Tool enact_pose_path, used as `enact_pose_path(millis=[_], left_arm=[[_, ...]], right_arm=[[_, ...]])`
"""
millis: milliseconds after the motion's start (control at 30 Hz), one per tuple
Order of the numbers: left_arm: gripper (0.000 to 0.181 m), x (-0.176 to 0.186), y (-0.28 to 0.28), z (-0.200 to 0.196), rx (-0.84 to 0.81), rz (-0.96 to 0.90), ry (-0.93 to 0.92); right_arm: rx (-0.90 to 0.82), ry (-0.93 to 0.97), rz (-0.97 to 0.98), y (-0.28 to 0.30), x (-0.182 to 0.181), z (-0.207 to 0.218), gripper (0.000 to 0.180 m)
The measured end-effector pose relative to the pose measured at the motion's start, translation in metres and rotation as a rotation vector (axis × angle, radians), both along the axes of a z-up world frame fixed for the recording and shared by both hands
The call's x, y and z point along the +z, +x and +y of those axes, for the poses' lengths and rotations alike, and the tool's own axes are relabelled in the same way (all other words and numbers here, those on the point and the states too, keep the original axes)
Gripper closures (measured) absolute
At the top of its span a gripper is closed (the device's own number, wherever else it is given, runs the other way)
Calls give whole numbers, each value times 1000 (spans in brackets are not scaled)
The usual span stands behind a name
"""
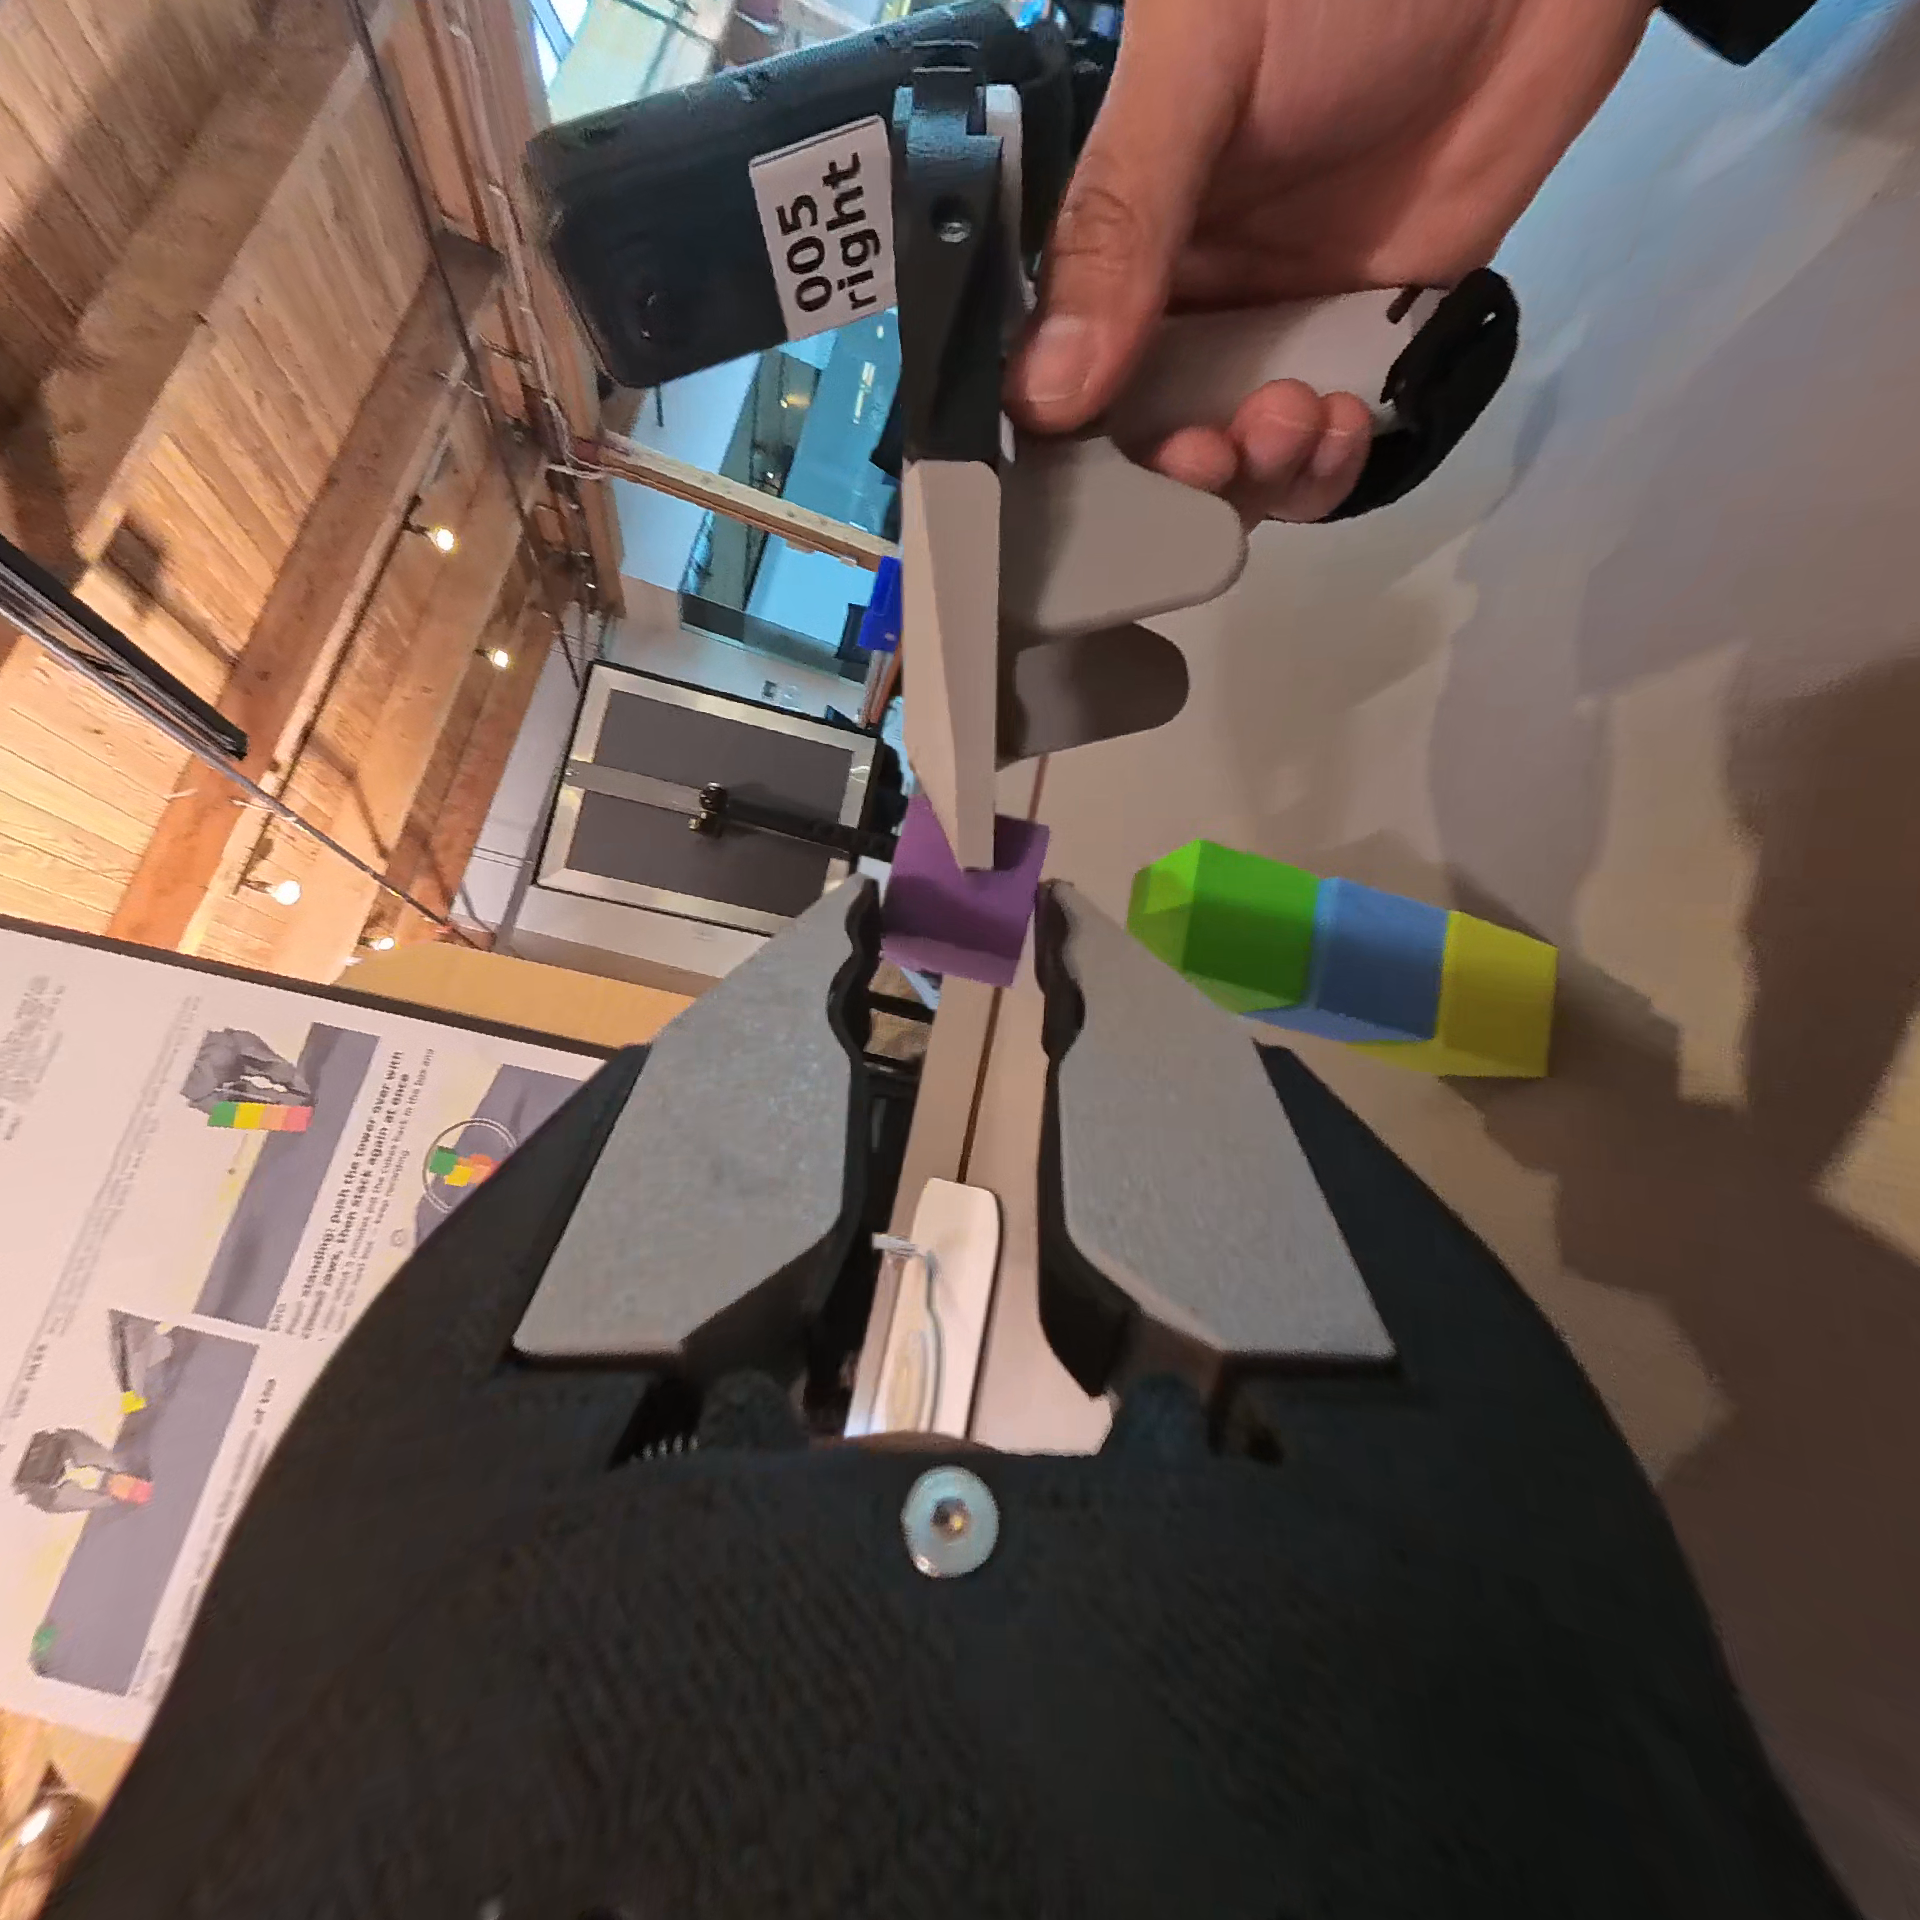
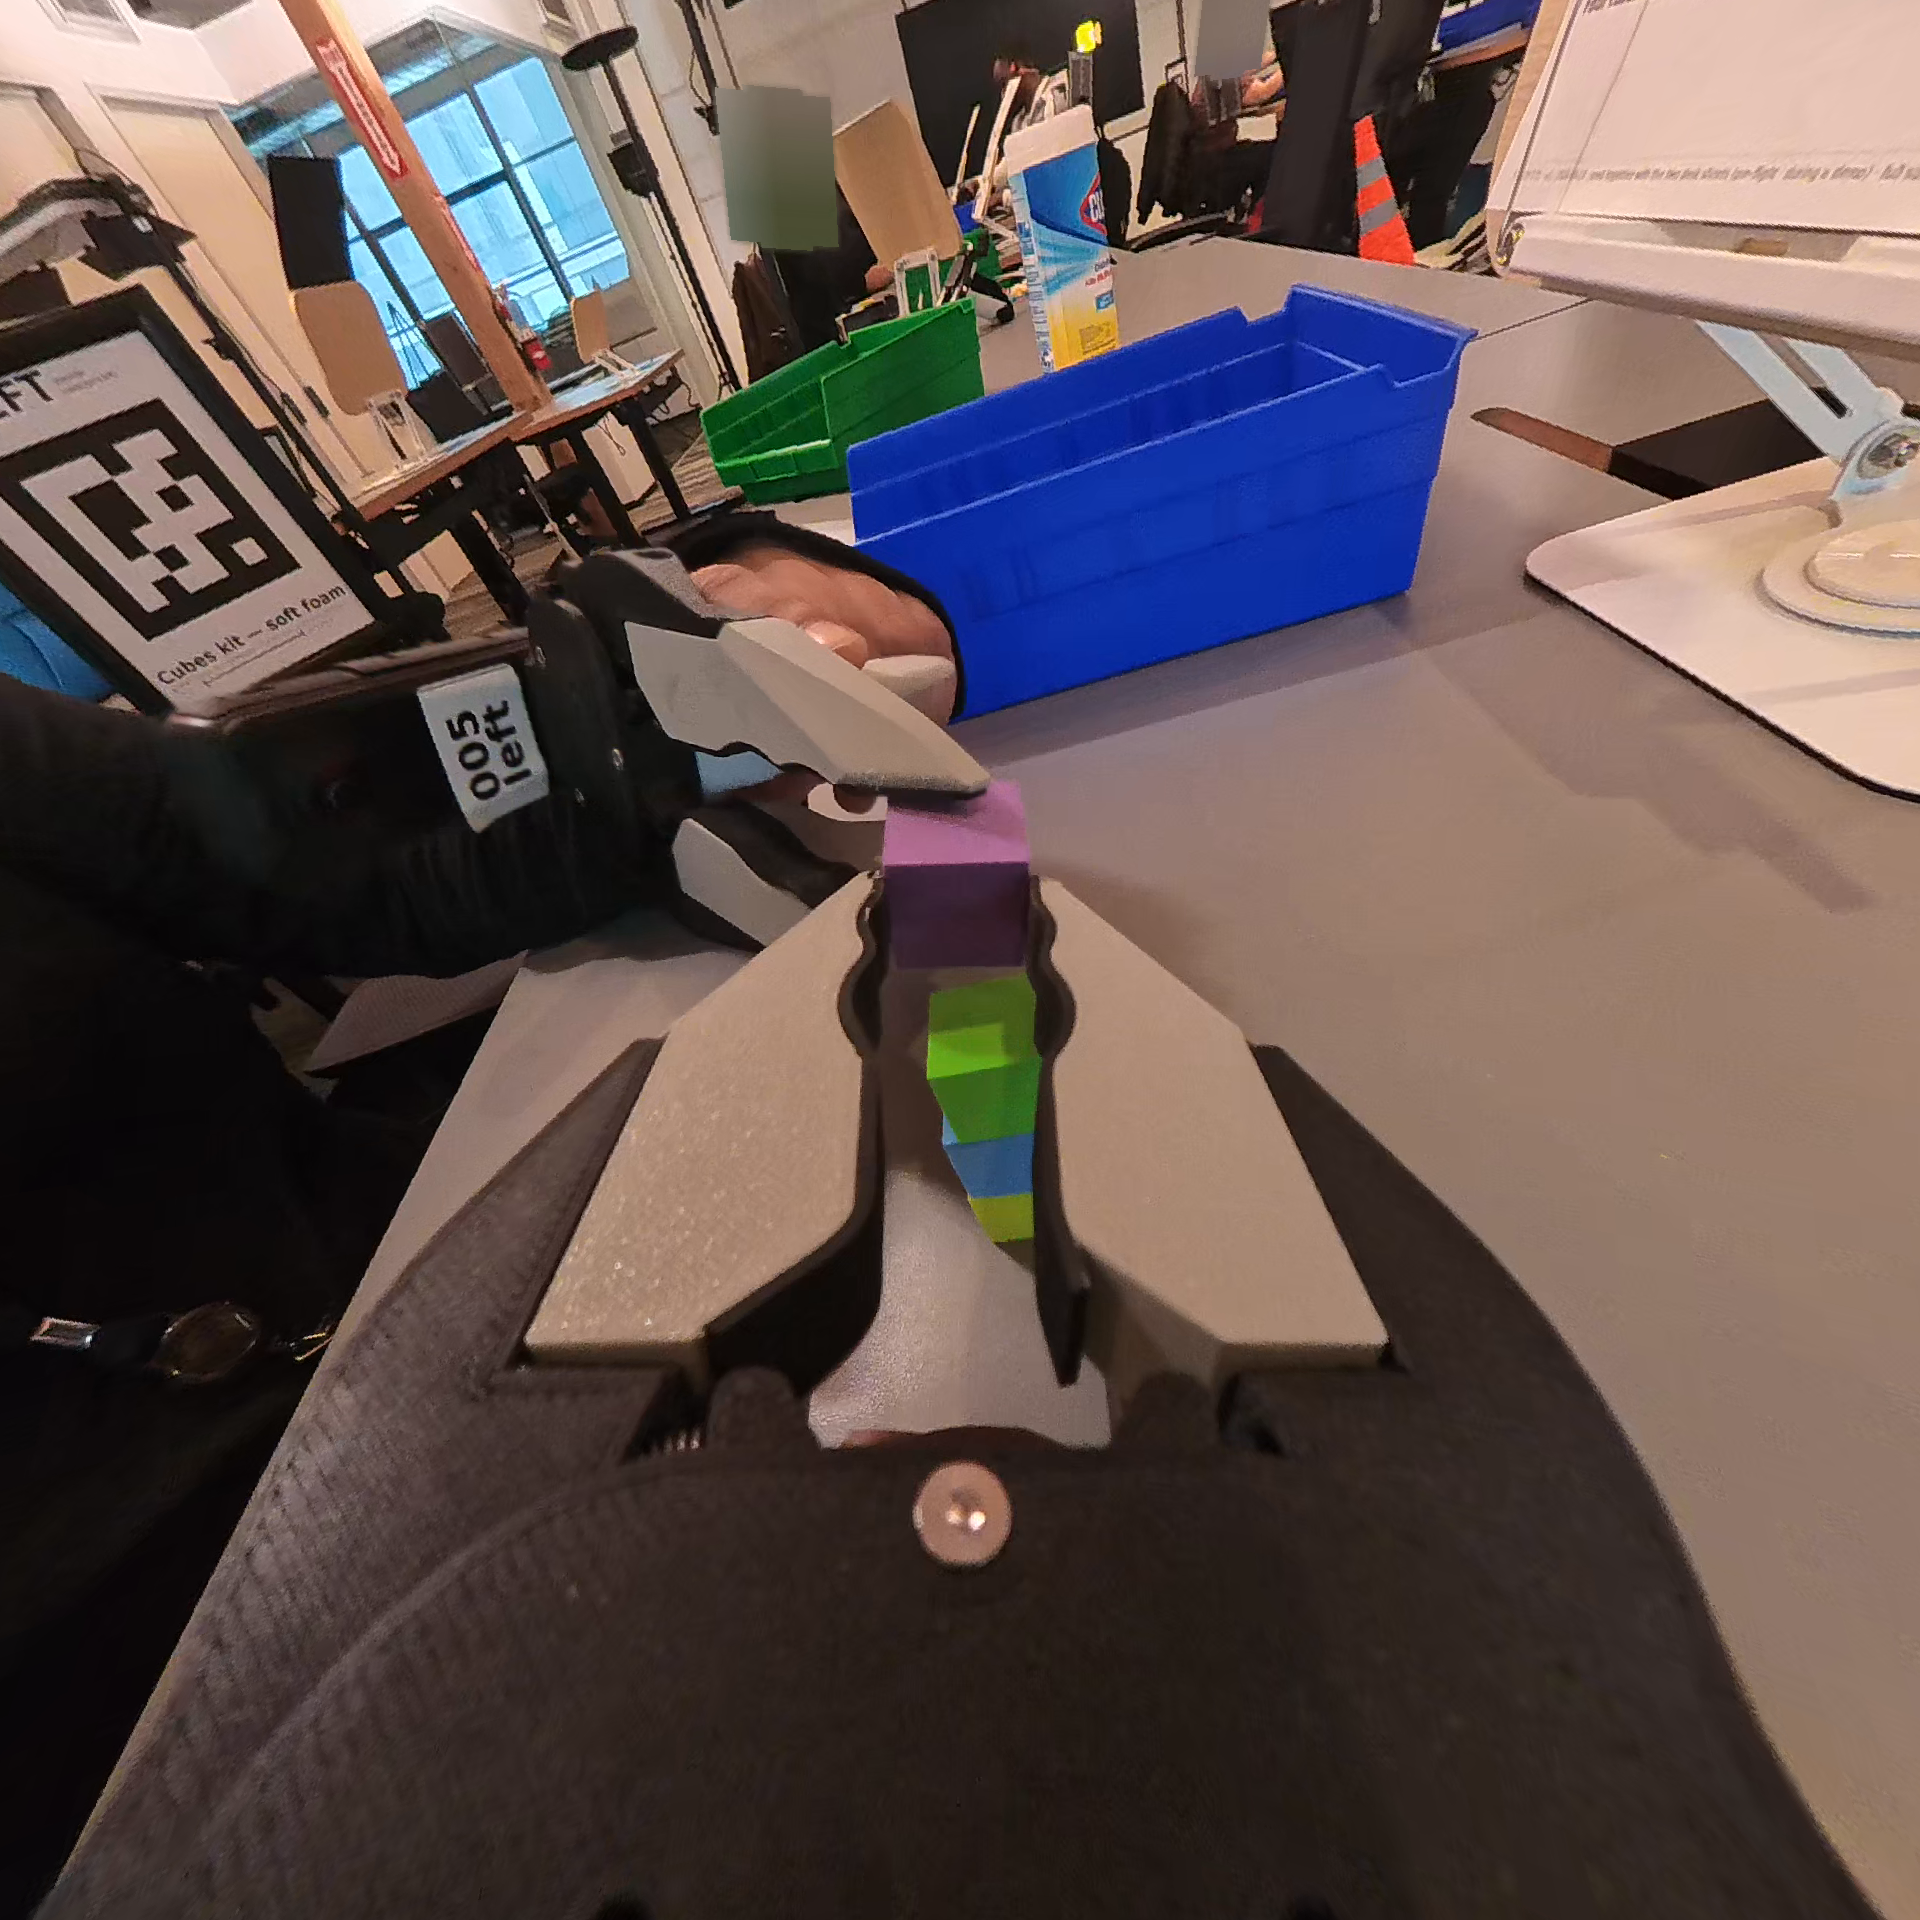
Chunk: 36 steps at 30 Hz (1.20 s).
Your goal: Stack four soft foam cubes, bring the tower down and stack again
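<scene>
I have the purple cube [image 2: 961, 899] pinched between the tips of my right claw [image 2: 956, 914], raised above a three-cube stack: green cube [image 2: 985, 1070] on top, blue cube [image 2: 992, 1166] under it, yellow-green cube [image 2: 1006, 1216] at the bottom on the grey table [image 2: 1455, 987]. My own fingers hide the sides of that stack. In the left wrist view the left claw [image 1: 951, 914] also sits around the purple cube, its tips at both sides, though I cannot tell whether they press it. That view is rolled sideways, so the stack looks toppled there. A blue bin [image 2: 1143, 499] stands well behind.
</scene>
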<state>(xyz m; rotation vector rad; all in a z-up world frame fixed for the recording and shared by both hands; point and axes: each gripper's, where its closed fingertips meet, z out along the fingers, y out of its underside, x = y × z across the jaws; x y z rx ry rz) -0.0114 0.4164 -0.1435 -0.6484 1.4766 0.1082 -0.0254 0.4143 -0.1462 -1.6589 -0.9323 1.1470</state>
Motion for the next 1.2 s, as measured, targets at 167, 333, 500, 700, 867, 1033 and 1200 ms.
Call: enact_pose_path(millis=[167,333,500,700,867,1033,1200], left_arm=[[157,3,-7,4,-2,-22,-43],[173,10,-16,11,22,-84,-31],[181,4,-17,11,11,-77,-117],[181,2,-20,19,66,-57,-78],[181,-7,-22,28,100,-31,-77],[181,-7,-23,29,103,-32,-87],[181,-9,-23,30,106,-26,-89]], right_arm=[[-9,8,21,7,3,2,156],[-28,17,34,15,4,5,157],[-8,35,59,12,9,1,156],[-7,49,-46,6,-7,1,157],[5,81,-160,1,-24,-2,156],[5,118,-181,1,-23,-3,156],[5,129,-164,4,-17,-4,156]])
